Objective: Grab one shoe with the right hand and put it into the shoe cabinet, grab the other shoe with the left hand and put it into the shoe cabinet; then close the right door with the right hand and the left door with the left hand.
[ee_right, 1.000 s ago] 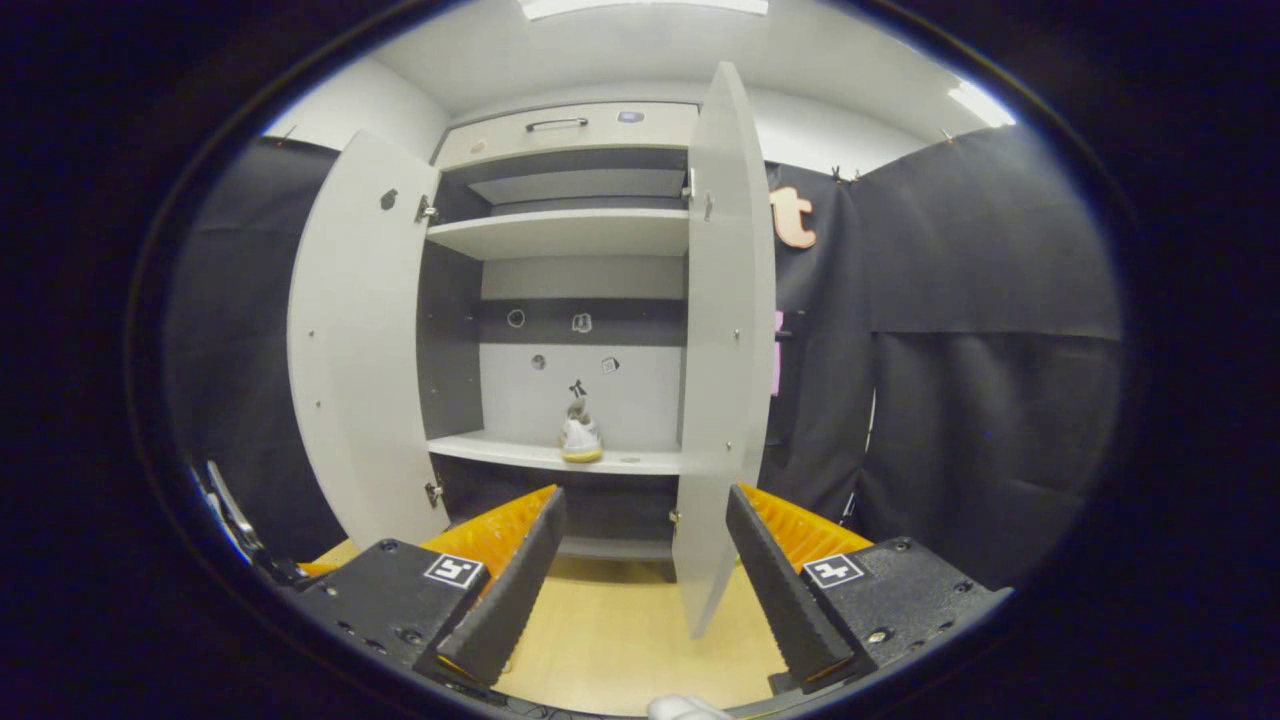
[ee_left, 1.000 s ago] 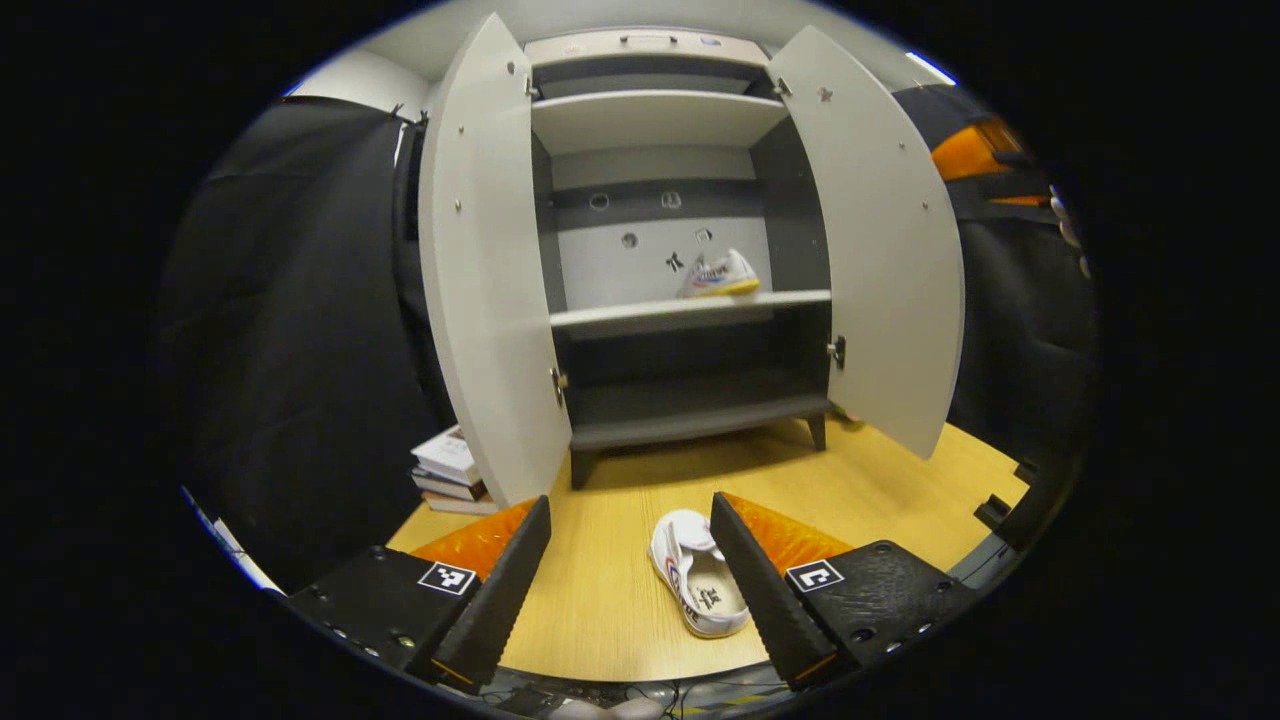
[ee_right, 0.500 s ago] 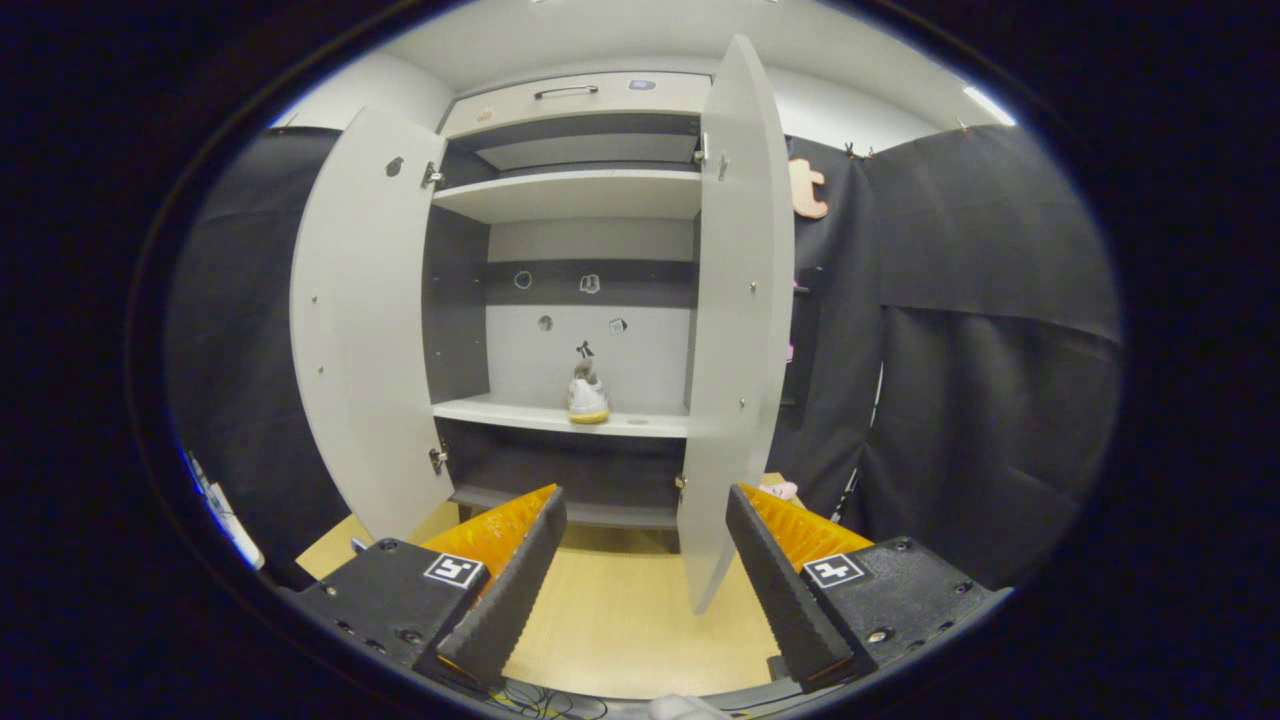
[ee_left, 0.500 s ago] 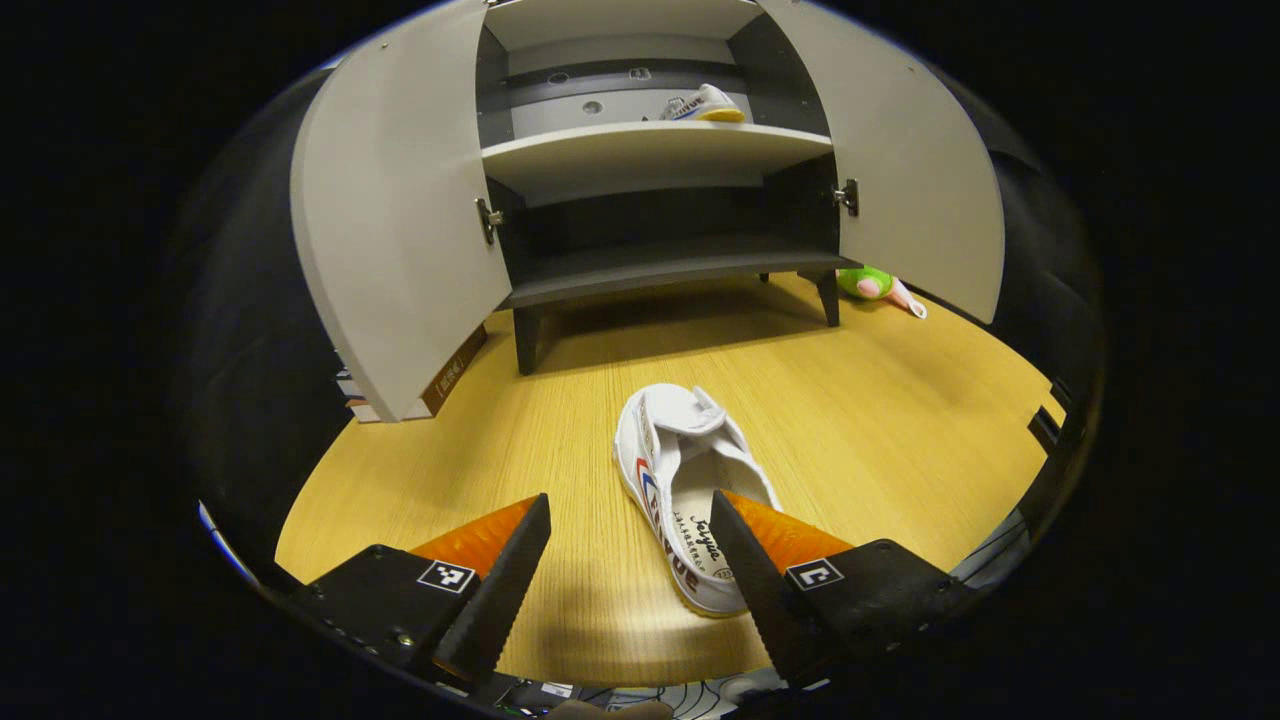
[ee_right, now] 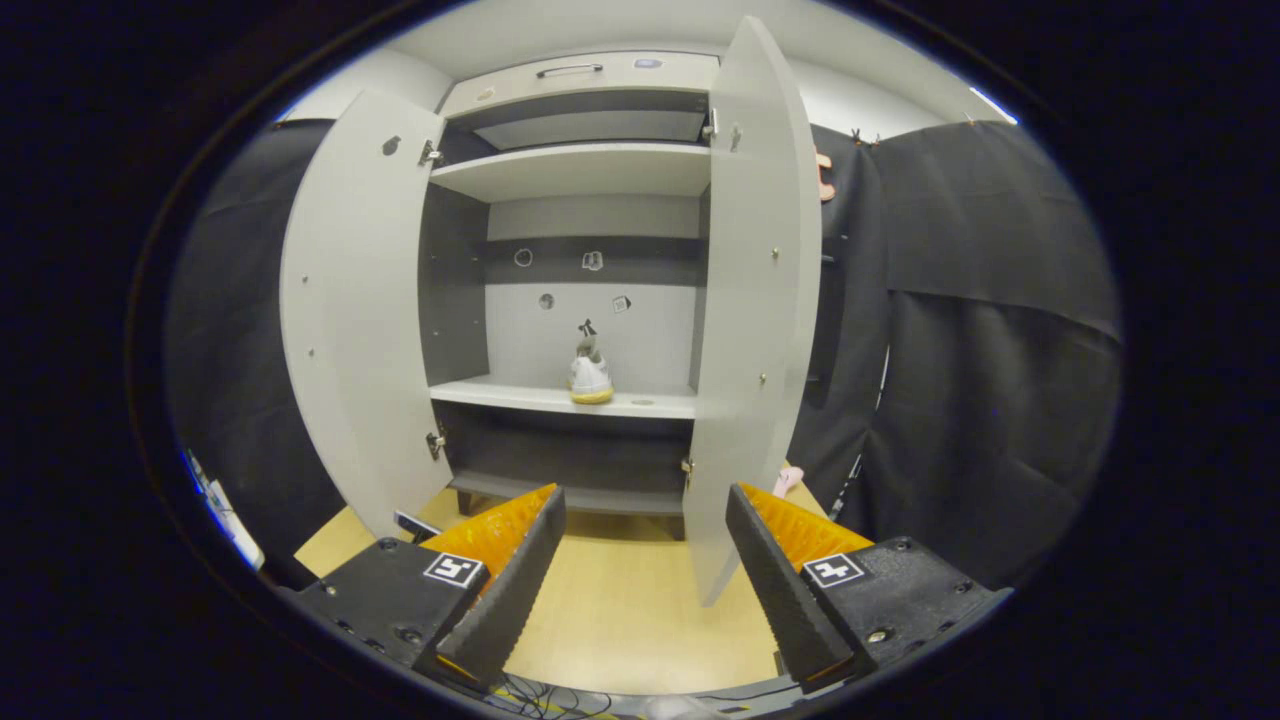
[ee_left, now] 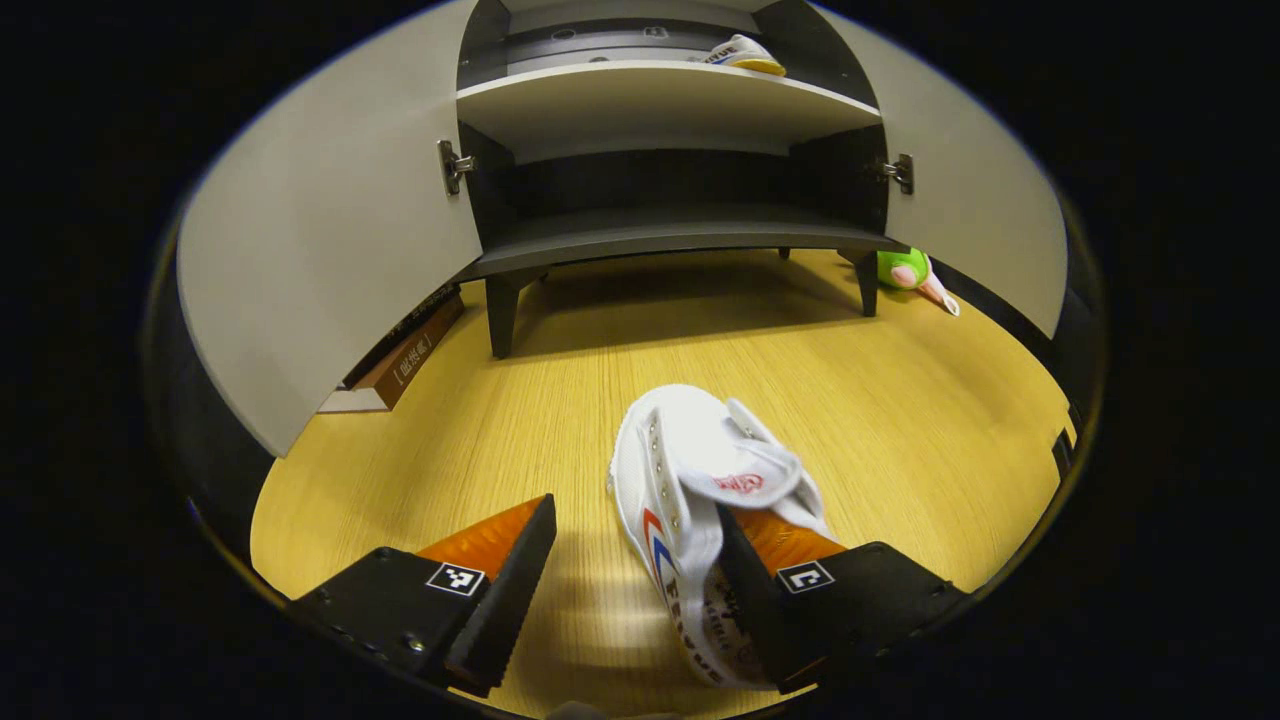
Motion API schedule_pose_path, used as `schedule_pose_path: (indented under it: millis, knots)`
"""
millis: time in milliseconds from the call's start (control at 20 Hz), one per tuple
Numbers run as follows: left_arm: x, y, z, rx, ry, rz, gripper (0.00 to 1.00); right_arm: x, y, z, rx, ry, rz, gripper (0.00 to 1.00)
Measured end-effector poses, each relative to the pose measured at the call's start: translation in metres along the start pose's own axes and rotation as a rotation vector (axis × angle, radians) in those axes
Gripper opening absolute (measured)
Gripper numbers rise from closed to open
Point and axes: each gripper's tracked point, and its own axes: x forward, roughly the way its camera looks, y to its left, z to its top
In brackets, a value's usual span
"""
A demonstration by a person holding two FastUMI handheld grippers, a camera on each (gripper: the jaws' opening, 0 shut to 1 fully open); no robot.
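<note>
Here, in the left gripper view, the left gripper (ee_left: 620, 585) is held apart over a white shoe (ee_left: 690, 490) on the near floor. In the right gripper view, the right gripper (ee_right: 645, 570) is spread empty; 1 shoe (ee_right: 590, 378) is seen on the cabinet shelf (ee_right: 500, 395) between 2 open doors.

Bystanders on the counter (ee_left: 560, 390)

A green plush toy (ee_left: 905, 270) lies at its far right; stacked books (ee_left: 405, 350) lie at its far left.

Recording booth, black cloth walls (ee_right: 980, 330), shoe cabinet (ee_right: 590, 160)

Wooden floor (ee_left: 900, 400), black cloth wall (ee_right: 990, 350)
</note>
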Motion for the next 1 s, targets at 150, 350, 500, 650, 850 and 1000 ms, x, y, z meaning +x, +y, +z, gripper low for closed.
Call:
schedule_pose_path:
  millis: [150, 350, 500, 650, 850, 1000]
  knots:
    - [0.011, -0.007, 0.005, -0.011, 0.012, -0.023, 0.62, 0.005, 0.0, 0.002, -0.011, -0.001, -0.001, 1.0]
    - [0.014, -0.003, 0.007, 0.052, 0.019, 0.032, 0.11, 0.01, -0.002, 0.004, -0.006, -0.004, 0.006, 1.0]
    - [0.013, -0.005, 0.009, 0.03, 0.052, 0.018, 0.13, 0.012, -0.004, 0.005, -0.008, -0.007, 0.015, 1.0]
    - [-0.001, -0.008, 0.026, 0.004, 0.052, 0.009, 0.03, 0.013, -0.002, 0.008, -0.001, -0.014, 0.042, 1.0]
    - [-0.03, -0.005, 0.092, 0.038, -0.062, 0.032, 0.13, 0.014, -0.001, 0.02, -0.007, -0.055, 0.077, 1.0]
    - [-0.061, -0.001, 0.145, -0.006, -0.139, 0.049, 0.02, 0.013, 0.004, 0.025, -0.003, -0.07, 0.122, 1.0]
